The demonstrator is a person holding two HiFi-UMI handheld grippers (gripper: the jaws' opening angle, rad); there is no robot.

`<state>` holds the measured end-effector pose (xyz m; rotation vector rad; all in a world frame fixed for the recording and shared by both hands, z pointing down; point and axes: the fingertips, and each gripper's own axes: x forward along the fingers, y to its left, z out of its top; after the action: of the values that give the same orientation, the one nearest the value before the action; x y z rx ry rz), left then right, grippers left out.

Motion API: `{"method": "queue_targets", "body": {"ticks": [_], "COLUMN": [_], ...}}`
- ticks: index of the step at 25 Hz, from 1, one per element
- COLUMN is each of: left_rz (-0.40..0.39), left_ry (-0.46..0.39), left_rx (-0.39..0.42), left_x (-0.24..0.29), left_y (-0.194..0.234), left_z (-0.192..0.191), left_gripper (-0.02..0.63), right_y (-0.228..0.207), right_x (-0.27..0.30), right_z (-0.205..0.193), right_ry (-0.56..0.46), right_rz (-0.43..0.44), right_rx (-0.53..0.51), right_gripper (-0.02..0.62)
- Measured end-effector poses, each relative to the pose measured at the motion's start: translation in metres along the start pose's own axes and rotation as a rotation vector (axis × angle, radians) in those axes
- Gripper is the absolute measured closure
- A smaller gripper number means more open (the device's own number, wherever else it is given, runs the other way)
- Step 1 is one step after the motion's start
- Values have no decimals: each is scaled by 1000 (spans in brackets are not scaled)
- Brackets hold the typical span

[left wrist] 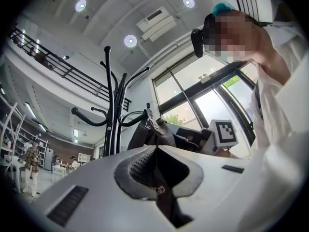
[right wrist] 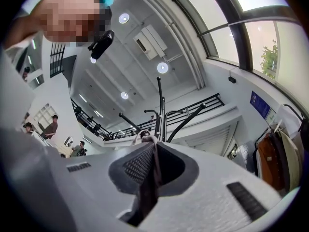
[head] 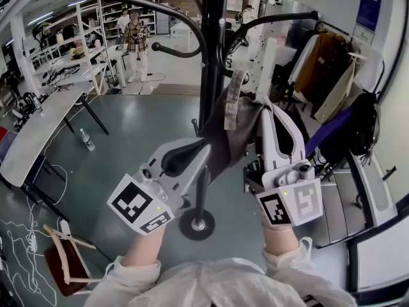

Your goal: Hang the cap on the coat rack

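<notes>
Head view alone shows the rack base (head: 197, 224) — and a bottle (head: 87, 140).

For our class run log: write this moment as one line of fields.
left hand-held gripper: shut on cap | right hand-held gripper: shut on cap | cap: near rack, not yet hung

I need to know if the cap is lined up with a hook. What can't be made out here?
Head view: whether the cap touches the pole of the coat rack; they overlap, depth unclear.
Head view: the rack's top is cut off by the upper edge.
Right gripper view: the body of the right gripper hides all but a pinched strip of cap.
Left gripper view: the print on the fabric in the left gripper is too small to read.
</notes>
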<state>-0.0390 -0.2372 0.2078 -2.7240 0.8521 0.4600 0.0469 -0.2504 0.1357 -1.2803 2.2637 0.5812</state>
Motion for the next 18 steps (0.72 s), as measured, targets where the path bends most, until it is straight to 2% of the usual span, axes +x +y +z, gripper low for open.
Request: {"method": "queue_targets", "body": {"ticks": [18], "left_rz": [2], "left_ry": [16], "left_rx": [-6], "left_x": [-10], "left_y": [3], "left_z": [0], "left_gripper": [589], "right_y": [18], "right_x": [-5], "right_z": [7], "right_ry": [-26], "right_rz": [14], "right_rx": [-21], "right_gripper": [580]}}
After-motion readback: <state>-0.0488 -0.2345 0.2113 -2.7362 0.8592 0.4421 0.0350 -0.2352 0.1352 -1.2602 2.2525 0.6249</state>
